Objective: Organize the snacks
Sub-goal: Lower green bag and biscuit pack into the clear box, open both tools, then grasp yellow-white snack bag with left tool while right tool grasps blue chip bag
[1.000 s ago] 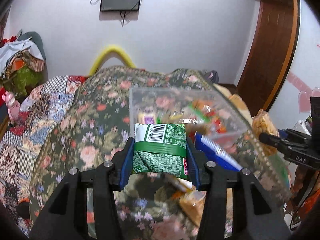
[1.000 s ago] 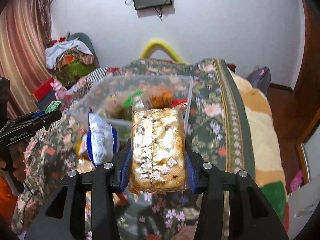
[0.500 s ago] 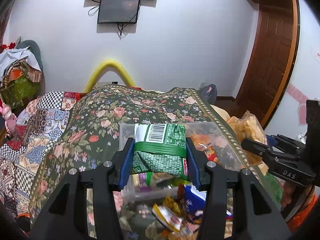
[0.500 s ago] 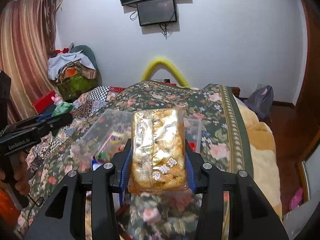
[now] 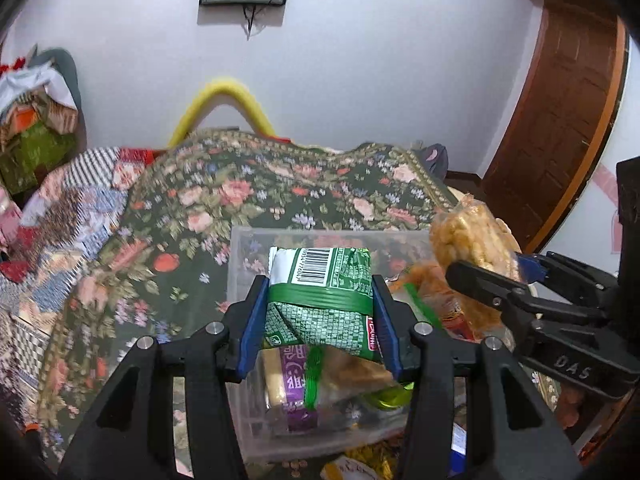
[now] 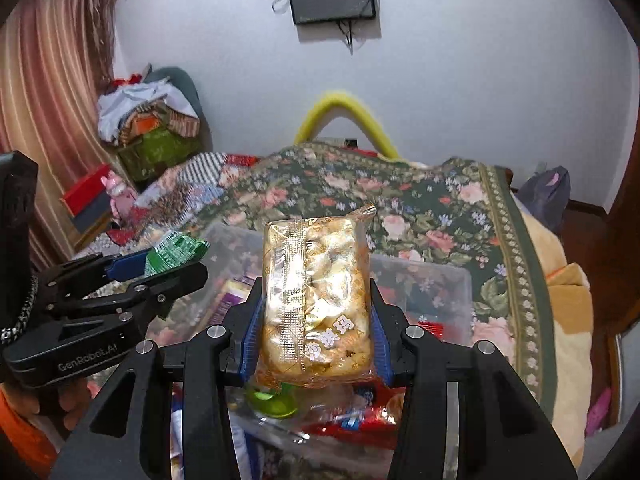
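Note:
My left gripper (image 5: 320,312) is shut on a green snack packet (image 5: 320,292) with a barcode, held above a clear plastic bin (image 5: 248,240) that holds several snacks. My right gripper (image 6: 316,312) is shut on a clear packet of golden puffed snacks (image 6: 316,300), also held above the bin (image 6: 452,280). The right gripper and its packet (image 5: 472,240) show at the right of the left wrist view. The left gripper with the green packet (image 6: 176,252) shows at the left of the right wrist view.
The bin sits on a floral bedspread (image 5: 248,188). Loose snack packets (image 6: 352,424) lie in front of the bin. A pile of clothes (image 6: 148,120) is at the far left, a wooden door (image 5: 560,120) at the right, and a yellow arch (image 5: 224,96) by the wall.
Both grippers have moved closer together over the bin, each still holding its packet. The view has tilted down a little since half a second ago, so the bin's inside shows more.

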Motion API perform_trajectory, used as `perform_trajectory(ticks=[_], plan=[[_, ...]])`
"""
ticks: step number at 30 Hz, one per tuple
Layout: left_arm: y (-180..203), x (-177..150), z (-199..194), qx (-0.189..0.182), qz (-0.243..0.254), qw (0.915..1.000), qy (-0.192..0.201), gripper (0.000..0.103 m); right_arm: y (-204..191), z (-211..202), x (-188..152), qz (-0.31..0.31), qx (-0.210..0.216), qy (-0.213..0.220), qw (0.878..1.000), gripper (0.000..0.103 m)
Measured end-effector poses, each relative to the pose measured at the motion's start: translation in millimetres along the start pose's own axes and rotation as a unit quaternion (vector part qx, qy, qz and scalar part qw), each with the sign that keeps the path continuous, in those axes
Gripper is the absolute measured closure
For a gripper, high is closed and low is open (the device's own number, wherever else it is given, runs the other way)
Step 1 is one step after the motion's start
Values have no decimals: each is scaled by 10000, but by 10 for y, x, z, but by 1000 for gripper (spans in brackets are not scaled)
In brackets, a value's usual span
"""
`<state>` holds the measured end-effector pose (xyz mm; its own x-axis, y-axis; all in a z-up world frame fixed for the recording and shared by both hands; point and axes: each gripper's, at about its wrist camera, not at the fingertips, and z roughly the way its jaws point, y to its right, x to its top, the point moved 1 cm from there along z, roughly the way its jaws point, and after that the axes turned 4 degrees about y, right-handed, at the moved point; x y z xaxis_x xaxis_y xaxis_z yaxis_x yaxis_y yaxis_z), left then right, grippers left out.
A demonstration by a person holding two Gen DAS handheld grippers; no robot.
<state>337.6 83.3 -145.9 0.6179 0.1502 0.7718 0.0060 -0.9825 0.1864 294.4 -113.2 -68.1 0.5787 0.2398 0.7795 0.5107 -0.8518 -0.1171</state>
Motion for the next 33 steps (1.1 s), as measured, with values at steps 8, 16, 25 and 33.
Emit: perform_trajectory(ticks=[8,16,25,33], plan=[[-91,-25,268,-5,-159,9996,-236,53,105,266,6,116,-97,-326,9994,61],[-32,-19,124,87,48,9997,-209,43,67,148,85,50,-84,-254,9996,61],[10,-10,-486,98,291,9994,147,43,-97,-318,14,-124,172,-24,9998,57],[14,-290,-859,64,333,9994,87,43,-281,-611,-276,-294,425,-37,9987,48]])
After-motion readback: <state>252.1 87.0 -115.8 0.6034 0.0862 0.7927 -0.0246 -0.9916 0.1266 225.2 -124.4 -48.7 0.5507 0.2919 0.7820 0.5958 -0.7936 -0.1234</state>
